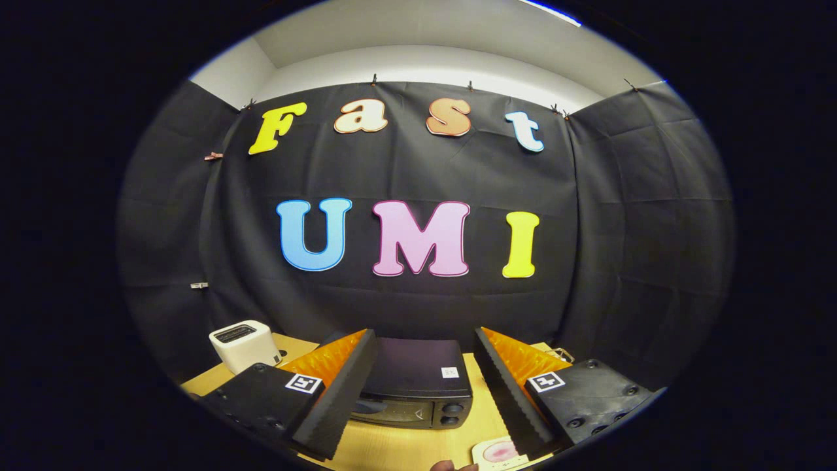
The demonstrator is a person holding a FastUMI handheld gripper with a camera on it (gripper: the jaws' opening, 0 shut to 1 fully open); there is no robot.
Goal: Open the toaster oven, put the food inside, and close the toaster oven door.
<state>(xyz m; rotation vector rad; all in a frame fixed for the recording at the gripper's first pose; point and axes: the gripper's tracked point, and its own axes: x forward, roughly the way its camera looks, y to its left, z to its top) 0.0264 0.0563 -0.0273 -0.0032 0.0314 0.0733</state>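
A black toaster oven stands on the wooden table beyond my fingers, seen between them, its door shut and two knobs at its right front. My gripper hangs above the table, open, with nothing between its fingers. A small light plate with a pink piece of food lies on the table near the front, just beside my right finger. A fingertip of a person's hand shows next to the plate.
A white box-shaped appliance stands at the table's back left, beyond my left finger. Black cloth walls close the booth behind and on both sides of the table.
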